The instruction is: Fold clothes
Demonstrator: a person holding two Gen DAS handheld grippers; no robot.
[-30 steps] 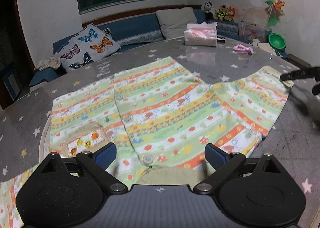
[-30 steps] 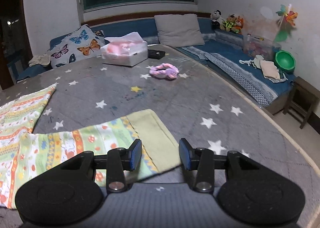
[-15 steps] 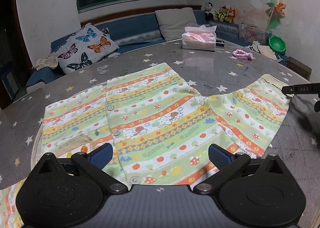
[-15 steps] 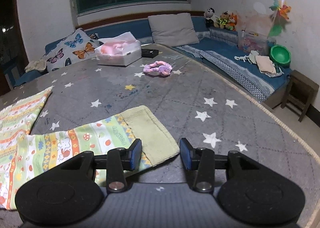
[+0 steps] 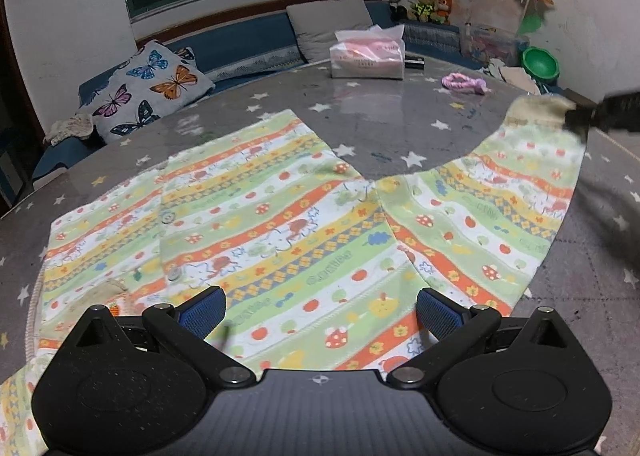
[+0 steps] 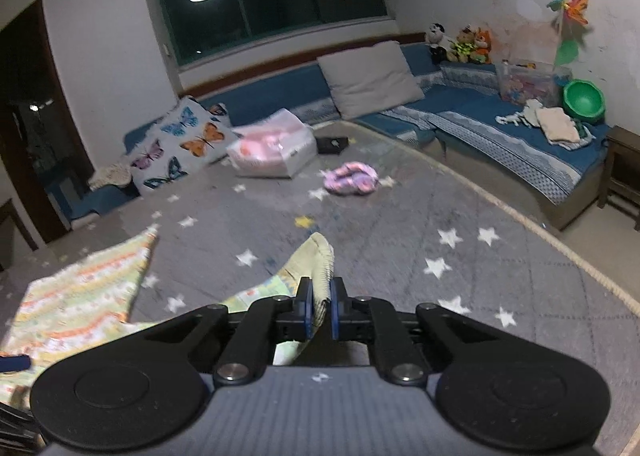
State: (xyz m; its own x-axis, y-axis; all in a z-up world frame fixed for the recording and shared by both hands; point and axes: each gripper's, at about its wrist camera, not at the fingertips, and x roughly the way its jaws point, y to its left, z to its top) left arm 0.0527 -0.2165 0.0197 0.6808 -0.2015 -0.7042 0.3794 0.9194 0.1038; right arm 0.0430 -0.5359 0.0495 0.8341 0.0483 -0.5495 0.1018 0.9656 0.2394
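Observation:
A child's striped shirt (image 5: 280,224) with green, orange and yellow bands lies spread on the grey star-patterned mat (image 5: 380,124). My left gripper (image 5: 320,306) is open, its blue pads wide apart just above the shirt's near hem. My right gripper (image 6: 319,306) is shut on the cream cuff (image 6: 320,260) of the shirt's right sleeve and holds it lifted off the mat. In the left wrist view the right gripper (image 5: 580,116) shows at the far right, with the sleeve (image 5: 500,192) hanging from it.
A pink tissue pack (image 5: 366,58) and a pink scrunchie (image 5: 464,82) lie on the far part of the mat. A blue sofa (image 6: 500,132) with cushions and a butterfly pillow (image 5: 152,88) runs around the back. A green bowl (image 6: 583,100) sits at the right.
My right gripper closed on the sleeve cuff and lifted it off the mat. My left gripper stayed open and shifted slightly over the shirt's hem.

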